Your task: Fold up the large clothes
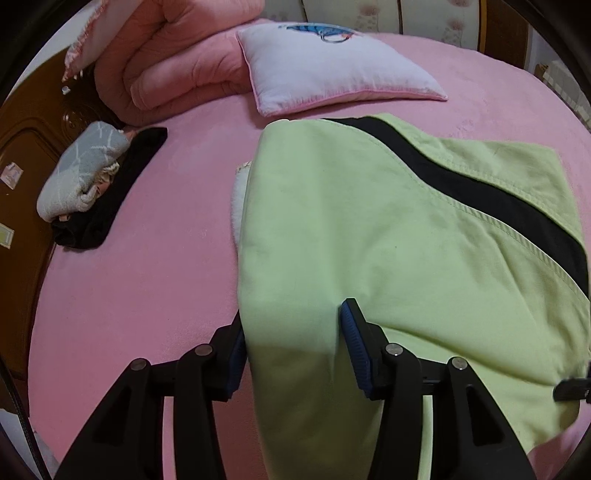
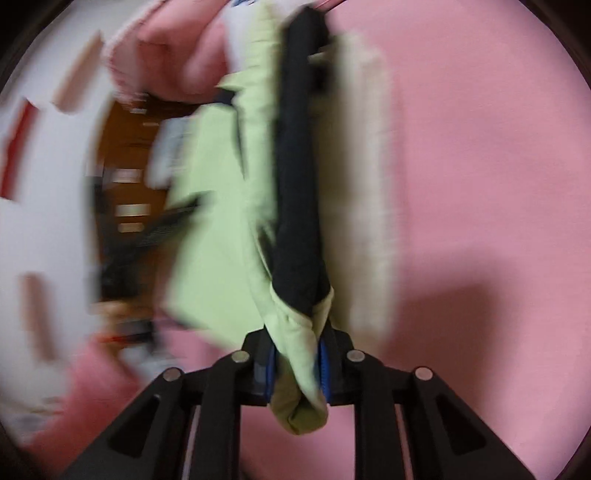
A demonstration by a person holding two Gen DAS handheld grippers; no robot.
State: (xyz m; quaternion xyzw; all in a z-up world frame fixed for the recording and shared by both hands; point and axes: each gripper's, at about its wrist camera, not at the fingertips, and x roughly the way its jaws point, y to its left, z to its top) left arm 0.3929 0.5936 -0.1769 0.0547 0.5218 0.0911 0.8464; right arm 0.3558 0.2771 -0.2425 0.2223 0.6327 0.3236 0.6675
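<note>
A pink bed [image 1: 147,280] carries everything, its sheet smooth and bare across the near left part. Beyond its far edge stands a pale padded headboard [image 1: 424,18], and along the left edge runs dark brown wooden furniture [image 1: 22,173].

The light green garment [image 1: 369,229], with a black stripe [image 1: 461,184] across it, lies over the right half of the bed and runs off the near edge toward the camera. Its left fold passes between the blue pads of the left gripper [image 1: 295,343], which stand partly apart with cloth filling the gap; whether they press it cannot be told. In the blurred right wrist view the right gripper [image 2: 297,365] pinches a bunched green edge of the same garment [image 2: 221,192], the cloth stretching away from it.

At the far left corner sits a folded pink quilt [image 1: 173,62], a white pillow [image 1: 332,70] just beside it. Near the left edge a grey rolled cloth [image 1: 81,170] rests on a black garment [image 1: 122,192], well apart from the green one.
</note>
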